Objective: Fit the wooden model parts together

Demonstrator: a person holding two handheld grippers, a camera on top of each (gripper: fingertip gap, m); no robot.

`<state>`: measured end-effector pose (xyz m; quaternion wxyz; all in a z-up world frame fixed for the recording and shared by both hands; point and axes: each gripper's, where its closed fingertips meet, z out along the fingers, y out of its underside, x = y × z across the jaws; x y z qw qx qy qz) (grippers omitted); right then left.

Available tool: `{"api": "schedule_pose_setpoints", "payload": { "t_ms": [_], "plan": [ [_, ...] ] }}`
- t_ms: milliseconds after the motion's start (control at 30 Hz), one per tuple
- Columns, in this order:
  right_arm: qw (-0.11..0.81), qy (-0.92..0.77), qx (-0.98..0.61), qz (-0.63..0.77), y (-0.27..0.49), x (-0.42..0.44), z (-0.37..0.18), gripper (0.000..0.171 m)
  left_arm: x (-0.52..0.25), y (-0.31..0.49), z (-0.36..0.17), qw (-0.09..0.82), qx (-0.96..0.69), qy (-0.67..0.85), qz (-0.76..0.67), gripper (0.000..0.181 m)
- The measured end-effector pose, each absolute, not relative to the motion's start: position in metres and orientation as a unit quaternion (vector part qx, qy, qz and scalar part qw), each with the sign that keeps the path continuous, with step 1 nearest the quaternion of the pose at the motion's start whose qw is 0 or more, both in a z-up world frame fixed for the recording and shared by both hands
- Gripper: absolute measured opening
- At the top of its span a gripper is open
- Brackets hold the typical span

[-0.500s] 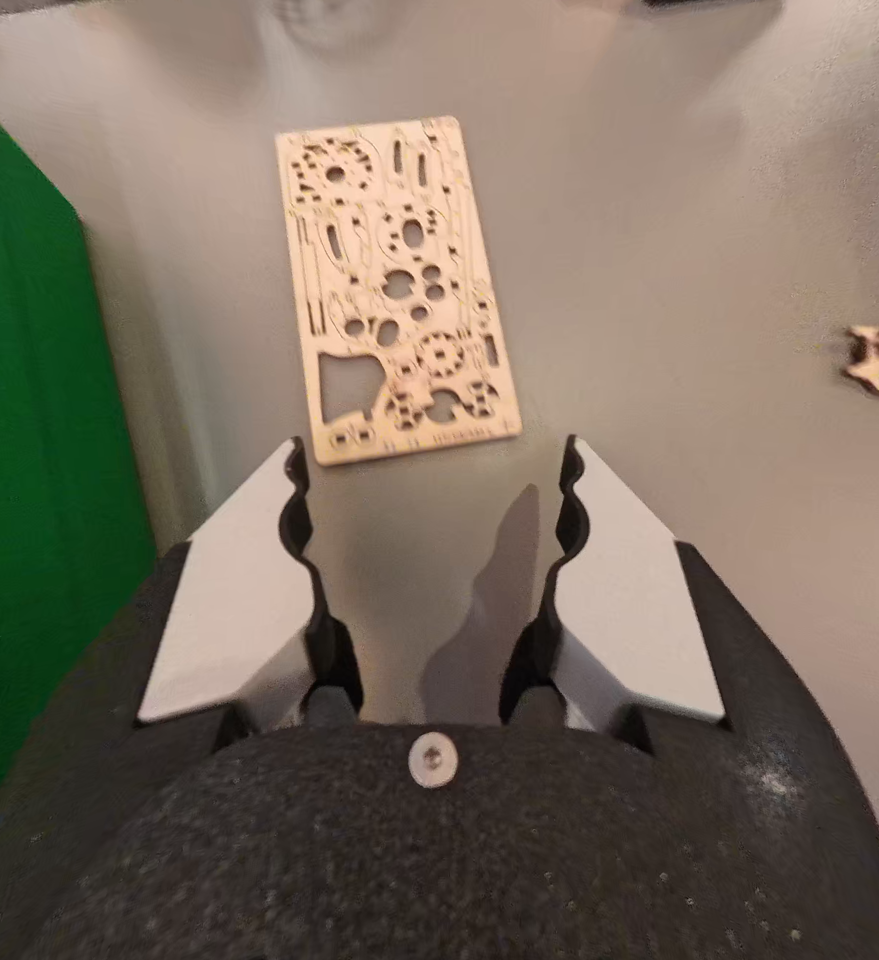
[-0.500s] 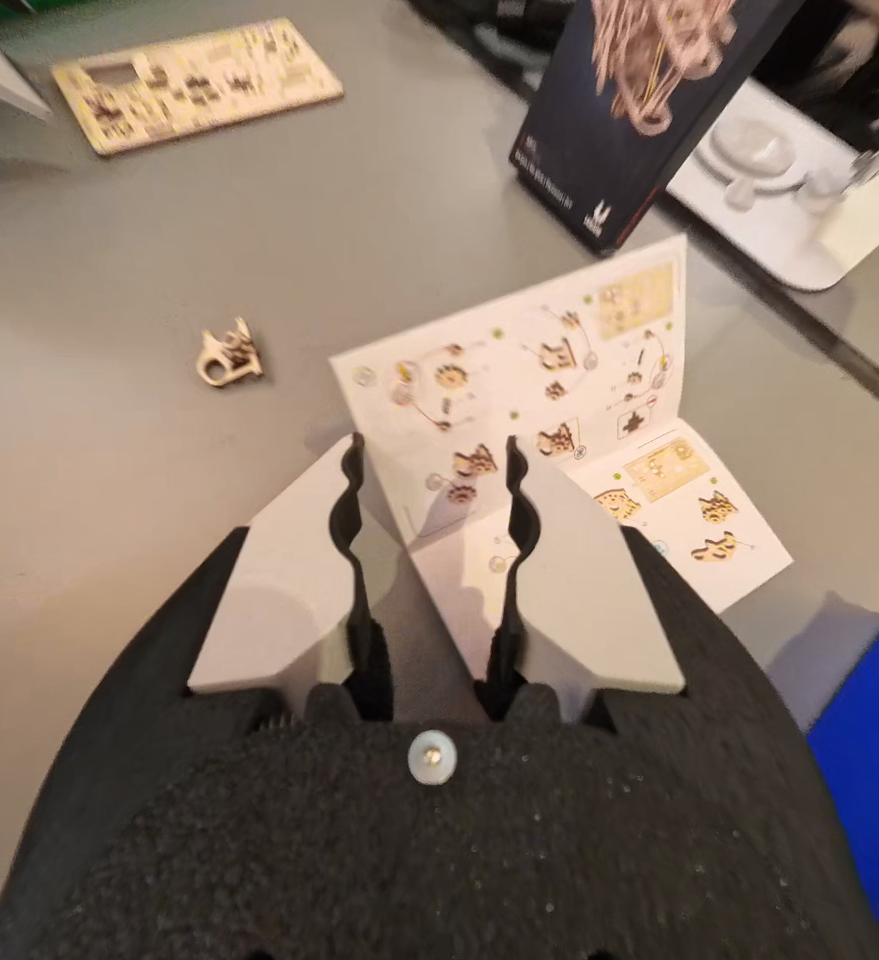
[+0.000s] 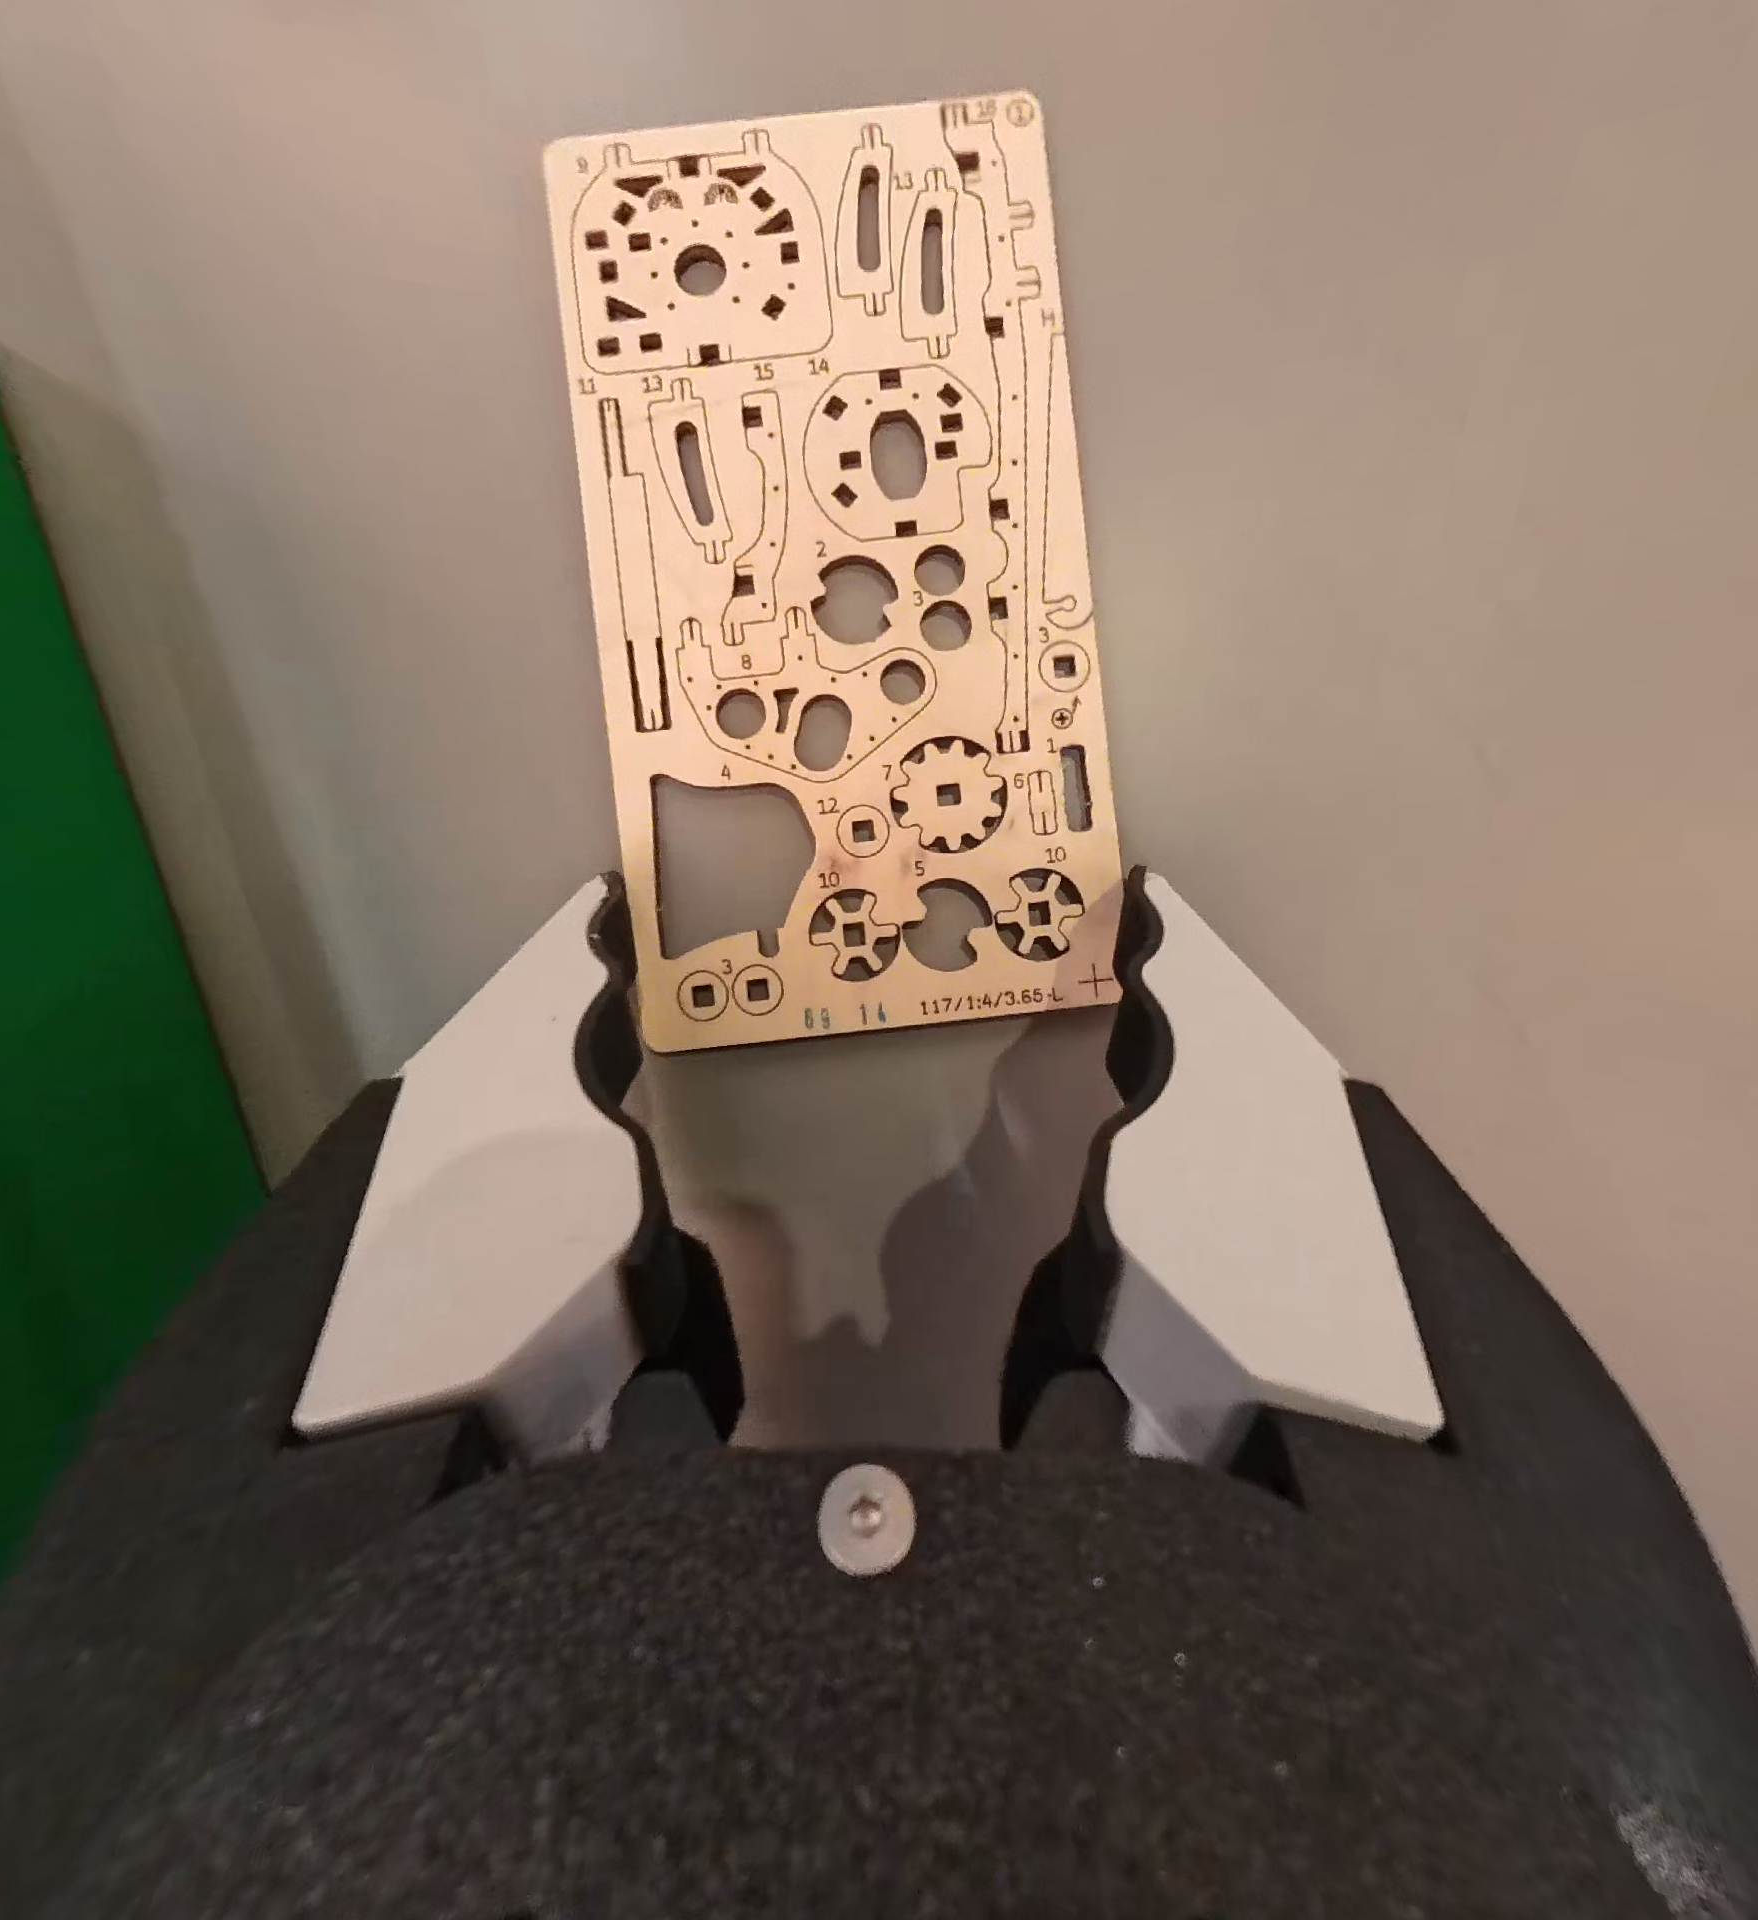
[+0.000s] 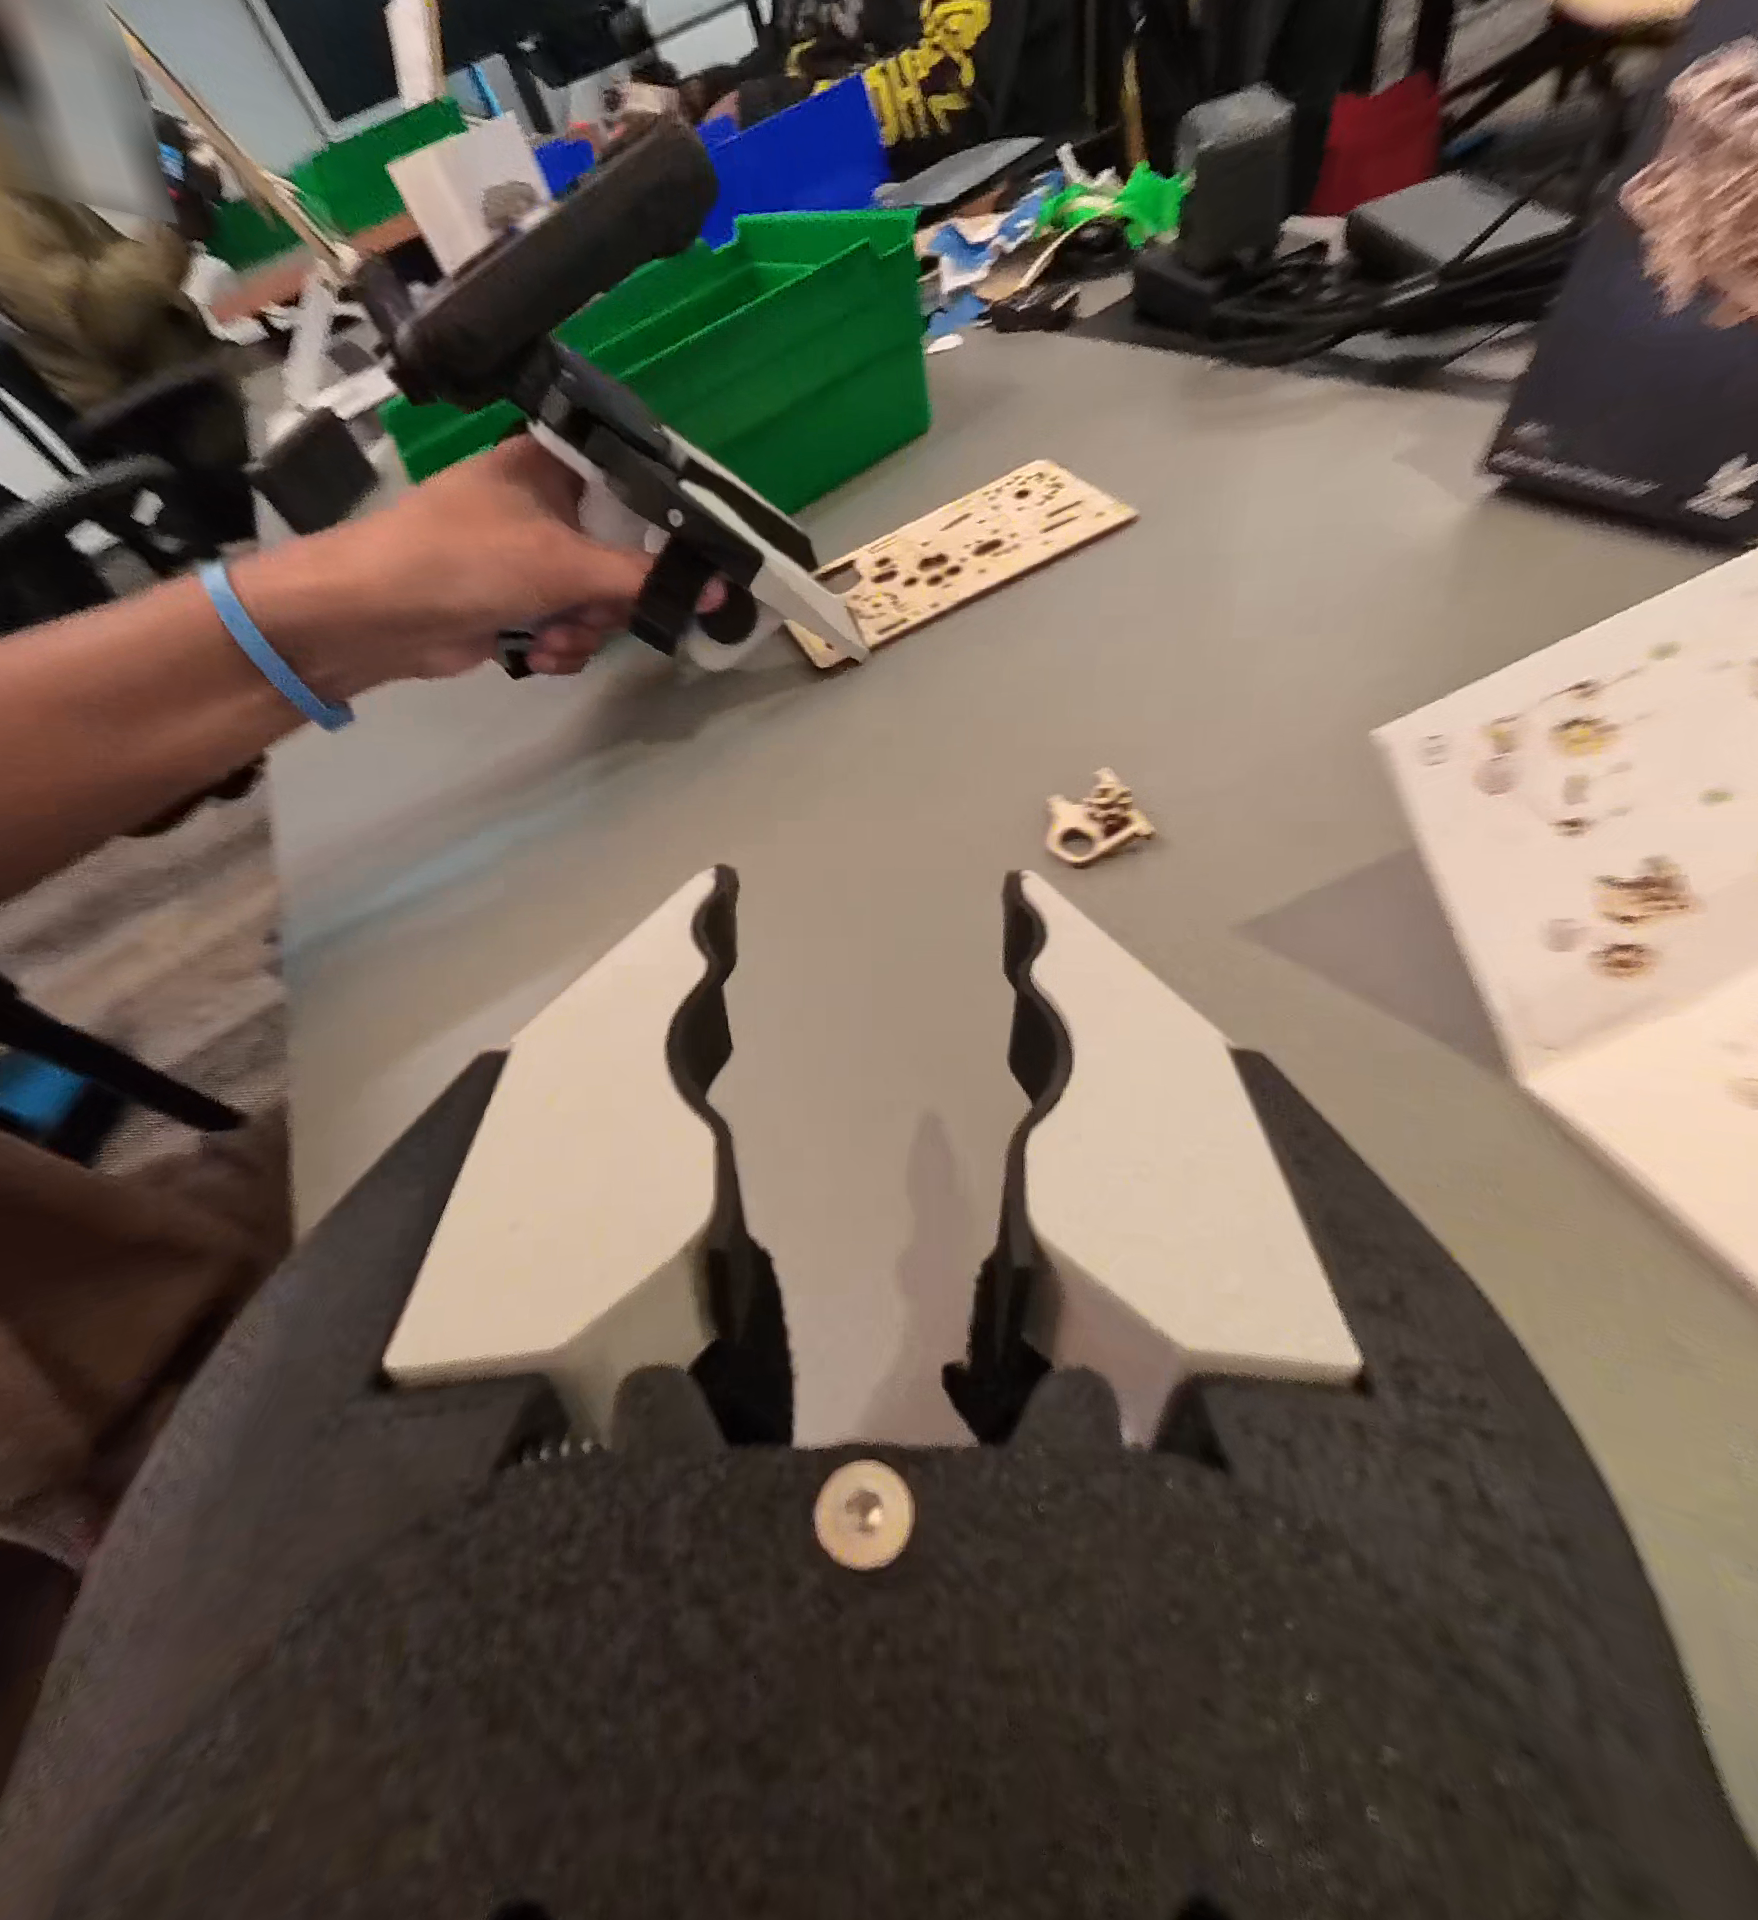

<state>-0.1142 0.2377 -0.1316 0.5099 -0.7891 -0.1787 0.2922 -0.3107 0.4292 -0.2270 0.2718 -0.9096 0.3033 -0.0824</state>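
A flat wooden sheet of laser-cut model parts (image 3: 823, 582) lies on the grey table; several cut-outs in it are empty. My left gripper (image 3: 875, 904) is open, with the sheet's near end between its two fingertips. The right wrist view shows the same sheet (image 4: 968, 556) with the left gripper (image 4: 833, 634) tilted down at its near end. A small assembled wooden piece (image 4: 1098, 821) lies on the table just ahead and to the right of my right gripper (image 4: 870, 888), which is open and empty above the table.
A green bin (image 4: 750, 343) stands behind the sheet and shows at the left of the left wrist view (image 3: 44, 831). A folded instruction sheet (image 4: 1633, 883) lies at the right, with a dark box (image 4: 1685, 343) behind it. A person's hand (image 4: 459, 592) holds the left gripper. The small assembled wooden piece (image 4: 1098, 821) sits 12 centimetres or so from the ends of my right fingers.
My left gripper has moved forward, so the sheet's near end now lies between its fingers. My right gripper has swung left off the instruction sheet and opened wider.
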Motion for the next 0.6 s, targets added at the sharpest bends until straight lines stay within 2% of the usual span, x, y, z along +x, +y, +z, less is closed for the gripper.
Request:
{"api": "schedule_pose_setpoints", "payload": {
  "t_ms": [200, 367, 567, 600],
  "plan": [
    [0.426, -0.162, -0.787, 0.416, 0.251, -0.179, -0.142, 0.053, -0.315, 0.377, -0.214, 0.332, -0.867, 0.37, -0.031, 0.091],
    [0.363, -0.133, -0.794, 0.47, 0.268, -0.227, -0.159, 0.051, -0.315, 0.333, -0.174, 0.409, -0.82, 0.402, 0.001, 0.09],
    [0.26, -0.079, -0.8, 0.535, 0.253, -0.273, -0.175, 0.049, -0.314, 0.283, -0.151, 0.444, -0.813, 0.376, -0.037, 0.09],
    [0.247, -0.055, -0.798, 0.546, 0.251, -0.277, -0.176, 0.055, -0.316, 0.278, -0.147, 0.455, -0.809, 0.37, -0.031, 0.071]
  ]
}}
